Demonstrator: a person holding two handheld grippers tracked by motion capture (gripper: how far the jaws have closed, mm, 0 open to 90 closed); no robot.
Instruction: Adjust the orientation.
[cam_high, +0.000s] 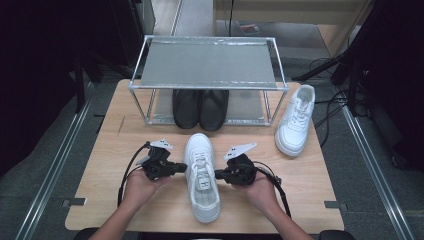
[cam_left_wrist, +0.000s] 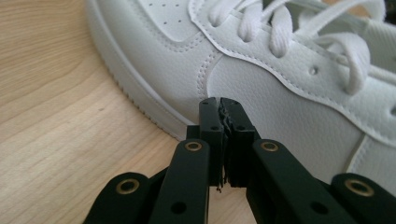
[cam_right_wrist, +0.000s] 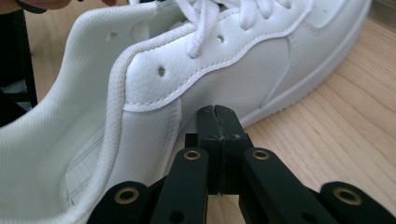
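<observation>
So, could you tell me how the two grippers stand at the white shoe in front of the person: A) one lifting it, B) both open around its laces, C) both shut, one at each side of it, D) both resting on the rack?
C: the left gripper and right gripper are both shut, flanking the white shoe on the table.

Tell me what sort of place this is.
Probably a lab or workshop recording station: a light wooden table with a metal-framed shoe rack stands on grey floor, with loose black cables and dark equipment around.
</observation>
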